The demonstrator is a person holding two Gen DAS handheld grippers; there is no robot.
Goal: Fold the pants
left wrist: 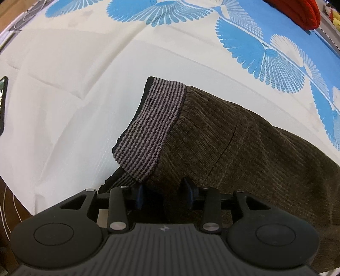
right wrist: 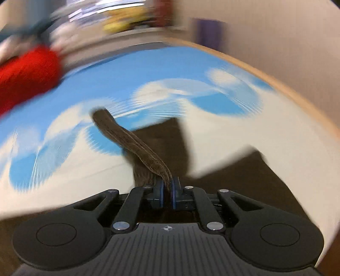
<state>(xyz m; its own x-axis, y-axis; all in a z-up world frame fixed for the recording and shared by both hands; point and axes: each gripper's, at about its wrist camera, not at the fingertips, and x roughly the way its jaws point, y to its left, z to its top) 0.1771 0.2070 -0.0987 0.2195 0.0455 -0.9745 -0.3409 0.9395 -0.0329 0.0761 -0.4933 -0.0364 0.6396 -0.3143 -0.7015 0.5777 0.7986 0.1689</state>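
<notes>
Brown corduroy pants point(left wrist: 233, 144) with a grey and black striped waistband point(left wrist: 150, 125) lie on a white and blue patterned bedsheet point(left wrist: 63, 95). My left gripper point(left wrist: 164, 191) sits low at the waistband corner; its jaws stand apart with fabric bunched between the blue pads point(left wrist: 139, 196). My right gripper point(right wrist: 167, 189) is shut on a hem edge of the pants point(right wrist: 131, 140), which rises from the jaws as a lifted strip. More brown fabric point(right wrist: 244, 180) lies below. The right wrist view is motion-blurred.
A red cushion point(left wrist: 301, 12) lies at the far side of the bed; it also shows in the right wrist view point(right wrist: 27, 74). A dark phone-like object point(left wrist: 2, 106) sits at the left edge. The bed's wooden edge point(right wrist: 297, 93) runs along the right.
</notes>
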